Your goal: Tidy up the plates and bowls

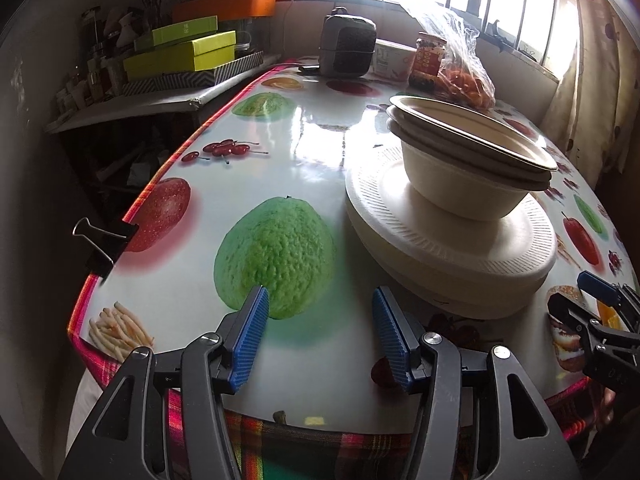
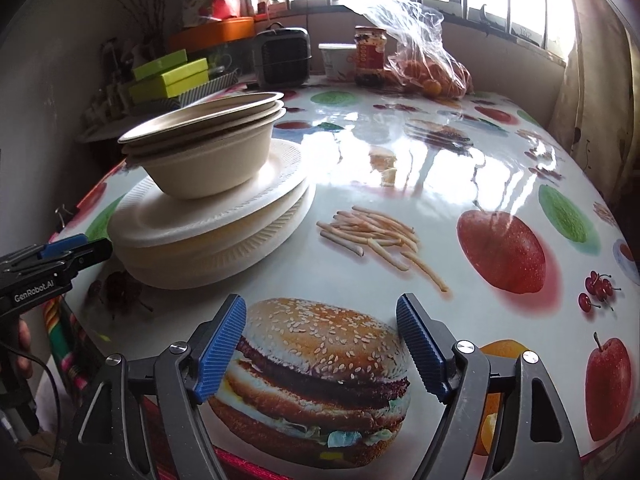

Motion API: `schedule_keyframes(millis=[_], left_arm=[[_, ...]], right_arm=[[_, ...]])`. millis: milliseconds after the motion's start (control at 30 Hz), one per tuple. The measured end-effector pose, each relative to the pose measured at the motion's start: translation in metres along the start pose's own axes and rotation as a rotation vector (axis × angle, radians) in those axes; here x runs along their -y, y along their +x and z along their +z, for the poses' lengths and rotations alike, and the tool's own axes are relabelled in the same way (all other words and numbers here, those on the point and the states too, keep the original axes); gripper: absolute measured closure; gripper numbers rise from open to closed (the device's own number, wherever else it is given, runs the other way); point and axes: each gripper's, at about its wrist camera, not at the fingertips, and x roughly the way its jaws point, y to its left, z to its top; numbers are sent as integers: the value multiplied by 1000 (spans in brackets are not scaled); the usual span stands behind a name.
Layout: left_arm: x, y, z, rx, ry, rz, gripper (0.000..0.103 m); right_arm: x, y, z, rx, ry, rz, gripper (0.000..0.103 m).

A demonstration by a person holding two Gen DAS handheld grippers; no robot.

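Observation:
A stack of beige paper bowls (image 1: 472,152) (image 2: 208,148) sits on a pile of white foam plates (image 1: 448,248) (image 2: 216,224) near the table's front edge. My left gripper (image 1: 320,300) hovers open over the printed tablecloth just left of the plates, nothing between its blue pads. My right gripper (image 2: 320,308) is open above the printed burger, to the right of the pile, and is empty too. Each gripper shows at the other view's edge: the right gripper (image 1: 600,312), the left gripper (image 2: 60,256).
At the table's far end stand a dark grey box-like appliance (image 1: 348,46), a jar (image 1: 430,60), a white tub (image 1: 394,60) and a plastic bag of oranges (image 1: 464,76). Green boxes (image 1: 180,54) lie on a side shelf at left. A binder clip (image 1: 104,240) grips the left table edge.

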Motion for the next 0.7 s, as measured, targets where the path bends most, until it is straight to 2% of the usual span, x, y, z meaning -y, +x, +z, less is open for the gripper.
schedule_keyframes(millis=[67, 300, 433, 700], left_arm=[[1, 1, 0, 1, 3, -3, 43], [5, 4, -1, 28, 21, 28, 40], [6, 5, -2, 38, 17, 34, 39], [6, 5, -4, 55, 18, 32, 37]], right_arm=[[-3, 2, 0, 1, -9, -9, 19], [-6, 6, -1, 6, -12, -40, 11], [-5, 8, -1, 5, 2, -54, 1], [-7, 7, -4, 24, 10, -66, 1]])
